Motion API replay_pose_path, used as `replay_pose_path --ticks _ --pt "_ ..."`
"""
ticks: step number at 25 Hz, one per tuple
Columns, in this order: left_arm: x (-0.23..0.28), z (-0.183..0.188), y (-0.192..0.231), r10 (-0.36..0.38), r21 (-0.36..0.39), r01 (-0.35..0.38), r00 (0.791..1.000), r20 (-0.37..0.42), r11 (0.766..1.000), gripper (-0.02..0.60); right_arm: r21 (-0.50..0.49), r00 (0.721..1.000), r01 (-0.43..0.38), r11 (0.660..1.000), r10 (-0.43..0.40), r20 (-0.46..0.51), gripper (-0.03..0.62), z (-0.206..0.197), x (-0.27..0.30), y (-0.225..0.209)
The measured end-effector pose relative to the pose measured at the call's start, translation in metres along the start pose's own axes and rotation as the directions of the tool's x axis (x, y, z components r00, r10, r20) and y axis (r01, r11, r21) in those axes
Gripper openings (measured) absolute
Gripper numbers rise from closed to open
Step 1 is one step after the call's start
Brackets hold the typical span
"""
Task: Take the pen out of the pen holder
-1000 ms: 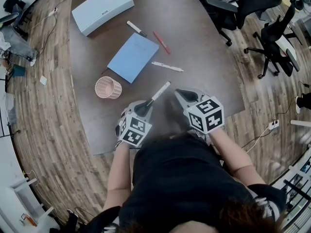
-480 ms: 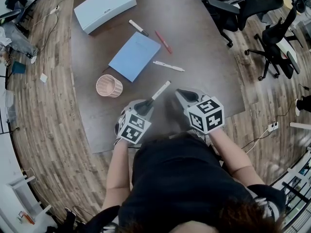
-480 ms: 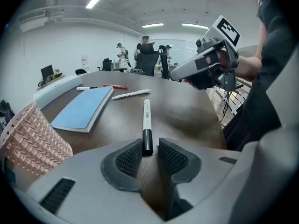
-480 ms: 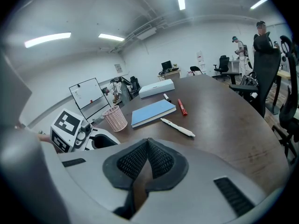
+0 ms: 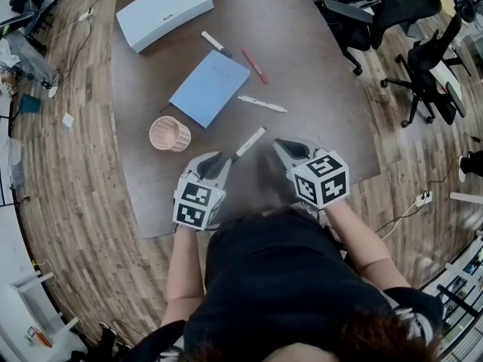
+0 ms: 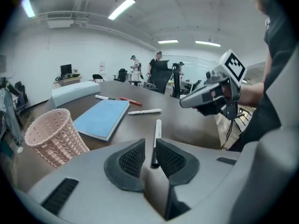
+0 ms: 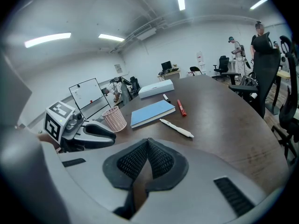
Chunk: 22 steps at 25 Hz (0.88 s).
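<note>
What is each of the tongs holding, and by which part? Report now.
Left tongs have just closed on the white pen, gripping its dark end. Right tongs: shut, empty.

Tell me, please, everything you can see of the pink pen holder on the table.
The pen holder is a small round cup, pale pink, with an open lattice wall that looks like woven plastic, slightly wider at the rim. It stands upright on the dark brown table, close to a corner of the blue notebook but apart from it. From above it looks empty; no pen sticks out. Only the table touches it.
</note>
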<state>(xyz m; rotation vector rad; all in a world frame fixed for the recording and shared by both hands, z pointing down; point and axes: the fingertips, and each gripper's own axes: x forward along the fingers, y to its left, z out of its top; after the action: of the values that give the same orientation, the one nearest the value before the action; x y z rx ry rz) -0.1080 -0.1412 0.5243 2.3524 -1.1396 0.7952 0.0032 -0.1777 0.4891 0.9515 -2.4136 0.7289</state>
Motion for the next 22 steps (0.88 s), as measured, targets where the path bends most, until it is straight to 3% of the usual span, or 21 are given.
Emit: replay_pose_path --ticks 8,14,22 --pt "-0.037 0.050 0.023 0.101 -0.169 -0.068 0.976 0.195 0.983 0.061 -0.003 1.000 -0.001 1.000 0.001 0.012 0.018 0.006 -0.001 -0.003" --pt "-0.058 0.069 0.029 0.129 -0.317 -0.033 0.950 0.286 0.948 0.043 -0.016 1.000 0.009 1.000 -0.009 0.027 0.018 0.011 -0.006 -0.005" --pt "-0.066 0.067 0.037 0.144 -0.446 0.005 0.944 0.298 0.895 0.031 -0.015 0.999 0.029 0.999 -0.028 0.039 0.018 0.018 -0.008 -0.014"
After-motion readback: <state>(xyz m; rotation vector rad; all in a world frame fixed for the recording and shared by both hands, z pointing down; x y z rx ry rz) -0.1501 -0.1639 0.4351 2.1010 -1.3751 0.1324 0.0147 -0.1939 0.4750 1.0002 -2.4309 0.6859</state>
